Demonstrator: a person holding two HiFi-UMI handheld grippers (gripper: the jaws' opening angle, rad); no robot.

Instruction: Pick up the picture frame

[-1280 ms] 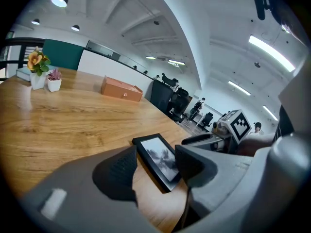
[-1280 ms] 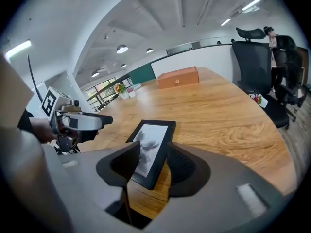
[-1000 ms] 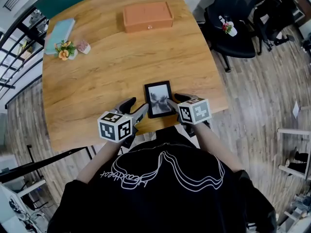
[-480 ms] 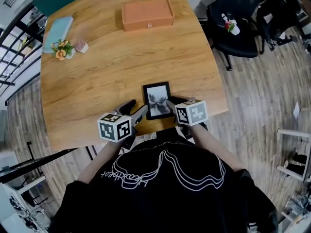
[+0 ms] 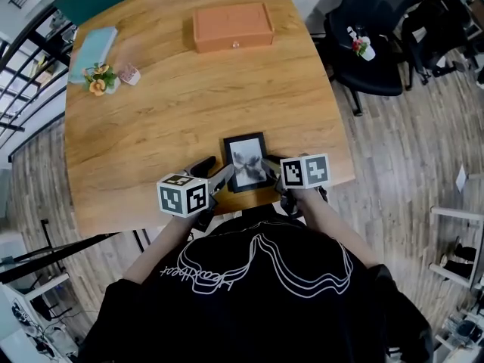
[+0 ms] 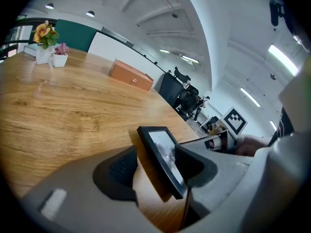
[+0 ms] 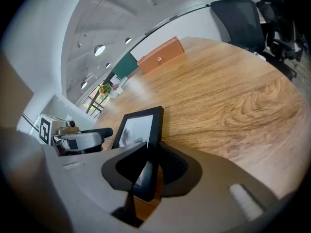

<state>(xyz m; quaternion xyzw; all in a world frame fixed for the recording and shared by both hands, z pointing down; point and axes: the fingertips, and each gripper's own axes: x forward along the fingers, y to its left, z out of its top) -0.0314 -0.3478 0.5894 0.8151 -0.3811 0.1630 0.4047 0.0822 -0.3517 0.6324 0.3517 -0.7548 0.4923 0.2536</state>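
One picture frame (image 5: pixel 247 161), edges within left tongs (image 6: pixel 155 154) and right tongs (image 7: pixel 151 149)

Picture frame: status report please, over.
Right gripper shut on picture frame, right edge. Left gripper open, jaws straddling its left edge. Frame tilted at table near edge. Nothing in the way.

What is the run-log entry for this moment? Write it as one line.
phase: grasp | right hand-held gripper: shut on picture frame right edge | left hand-held gripper: open, straddling left edge | location: table near edge
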